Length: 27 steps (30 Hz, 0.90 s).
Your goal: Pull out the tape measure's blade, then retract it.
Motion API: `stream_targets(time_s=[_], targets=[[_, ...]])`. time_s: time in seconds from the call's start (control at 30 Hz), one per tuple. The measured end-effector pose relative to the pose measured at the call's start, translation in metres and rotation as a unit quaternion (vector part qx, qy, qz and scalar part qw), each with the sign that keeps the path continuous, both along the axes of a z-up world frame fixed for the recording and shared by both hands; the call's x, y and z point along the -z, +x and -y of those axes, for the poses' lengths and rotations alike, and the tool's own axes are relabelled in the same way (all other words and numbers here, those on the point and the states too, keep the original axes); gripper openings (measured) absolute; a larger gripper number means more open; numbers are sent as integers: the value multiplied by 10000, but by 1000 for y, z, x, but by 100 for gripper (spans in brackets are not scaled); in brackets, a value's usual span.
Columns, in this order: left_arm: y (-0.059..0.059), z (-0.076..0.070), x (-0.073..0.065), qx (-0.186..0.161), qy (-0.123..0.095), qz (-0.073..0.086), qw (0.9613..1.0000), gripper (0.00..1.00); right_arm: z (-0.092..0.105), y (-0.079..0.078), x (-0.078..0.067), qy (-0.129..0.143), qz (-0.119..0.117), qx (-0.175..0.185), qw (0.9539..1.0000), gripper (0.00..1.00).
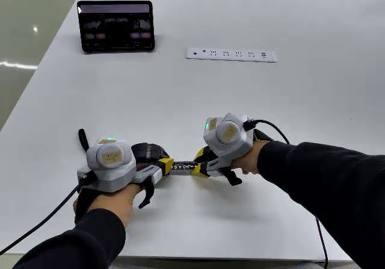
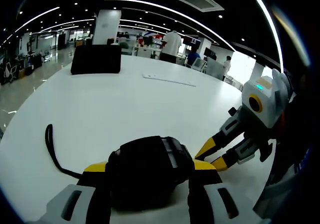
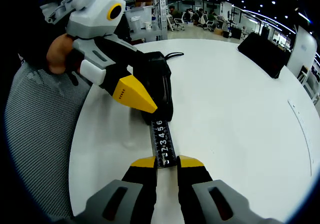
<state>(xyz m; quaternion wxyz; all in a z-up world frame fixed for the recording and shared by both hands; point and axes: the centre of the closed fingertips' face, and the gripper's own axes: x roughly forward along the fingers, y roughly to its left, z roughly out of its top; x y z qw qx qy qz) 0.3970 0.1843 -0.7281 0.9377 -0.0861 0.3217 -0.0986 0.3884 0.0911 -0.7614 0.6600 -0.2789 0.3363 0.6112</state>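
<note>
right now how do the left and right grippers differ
The left gripper clamps the black case; the right gripper pinches the blade. Left jaws stand wide around the case; right jaws are nearly closed on the thin blade. Both have yellow tips and sit low over the table.

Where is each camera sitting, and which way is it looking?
Head view: on the person's head, looking down at the table; both sleeves, left gripper and right gripper show.
Left gripper view: on the left gripper, looking over the tape measure case toward the tablet; its own jaws show.
Right gripper view: on the right gripper, looking along the blade to the case; the person's hand shows.
Shared: all three see the case.
</note>
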Motion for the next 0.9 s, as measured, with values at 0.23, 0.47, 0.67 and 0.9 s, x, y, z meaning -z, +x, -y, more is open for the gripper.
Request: stream_targets(time_s=[0.23, 0.47, 0.67, 0.9], targets=[[0, 0, 0, -19, -42, -13, 10000, 57, -4, 0, -1, 50, 3, 18, 10000, 10], [-1, 1, -1, -15, -55, -1, 10000, 57, -12, -1, -1, 77, 8, -8, 10000, 10], [-1, 0, -1, -15, -66, 20, 10000, 57, -18, -3, -2, 148, -28, -10, 9999, 11], [-1, 1, -2, 5, -78, 8, 10000, 57, -24, -4, -1, 197, -35, -38, 9998, 11]])
